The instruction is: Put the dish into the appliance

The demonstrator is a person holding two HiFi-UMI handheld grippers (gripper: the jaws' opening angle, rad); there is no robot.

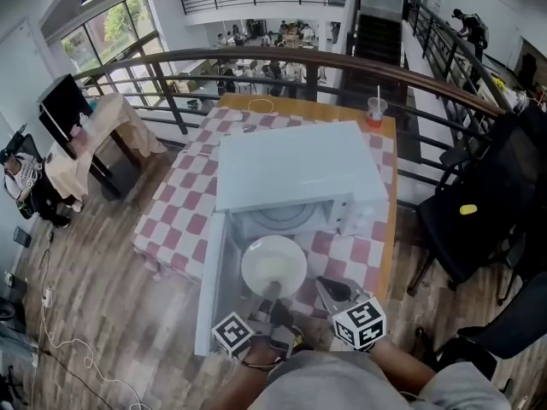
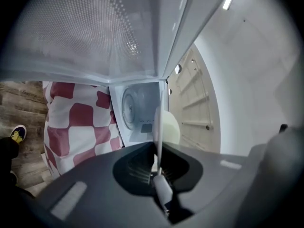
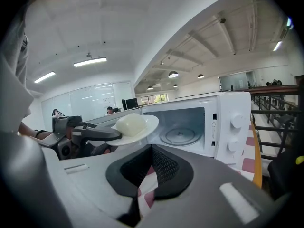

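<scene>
Dish [image 1: 273,266] level, face up, rim clamped in left gripper [image 1: 272,301]; right gripper [image 1: 326,285] closed, empty

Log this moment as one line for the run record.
plate: held before microwave, not yet inside | left gripper: shut on plate rim | right gripper: shut, empty | microwave: open, empty

Head view steeply overhead, gripper views (close) share microwave [image 1: 295,165].

Wood floor [image 1: 102,289], checkered table [image 1: 179,220], curved railing [image 1: 256,55], black chairs [image 1: 479,220], big windows [image 1: 111,28]
</scene>
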